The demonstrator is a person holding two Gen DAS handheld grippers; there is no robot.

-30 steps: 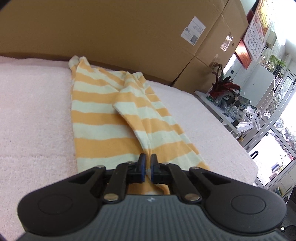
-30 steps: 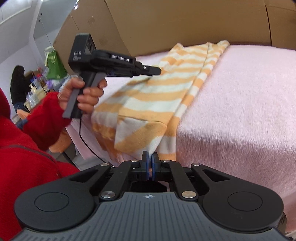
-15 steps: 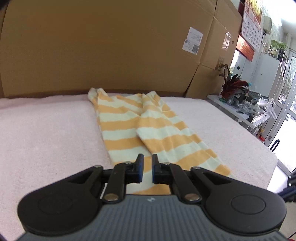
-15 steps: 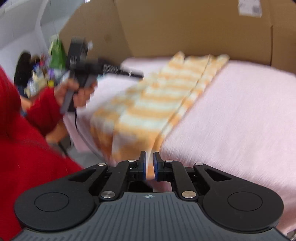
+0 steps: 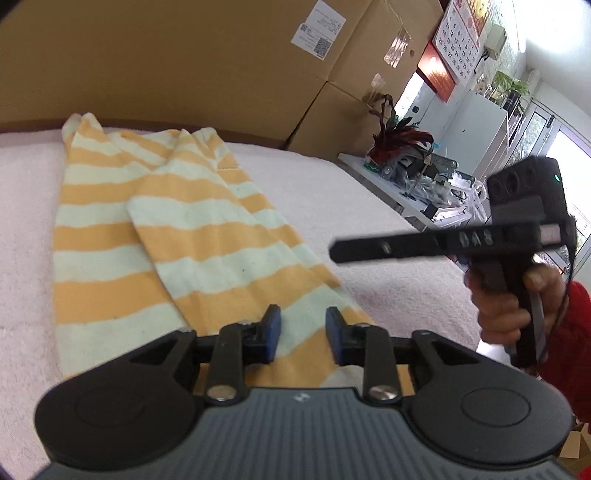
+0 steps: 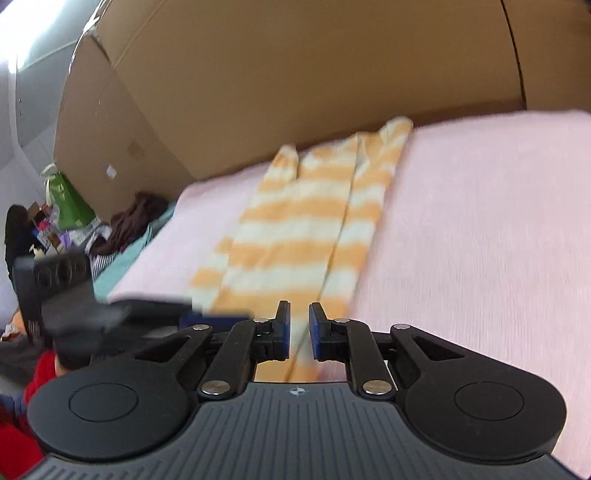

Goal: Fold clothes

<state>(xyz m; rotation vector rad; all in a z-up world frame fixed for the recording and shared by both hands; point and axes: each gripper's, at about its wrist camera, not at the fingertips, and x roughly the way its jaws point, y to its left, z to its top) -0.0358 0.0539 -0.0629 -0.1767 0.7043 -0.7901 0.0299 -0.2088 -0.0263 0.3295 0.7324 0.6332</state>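
- Letting go: both tongs, left and right, are opening with nothing gripped.
- Striped top lies lengthwise-folded on the pink worktop.
- Next up, probably: regrab an end, fold across.

Far edge: I see tall cardboard boxes along the pink-covered worktop.
Right side: a wall calendar, white side table, red-leaved plant.
Light: daylight from windows.
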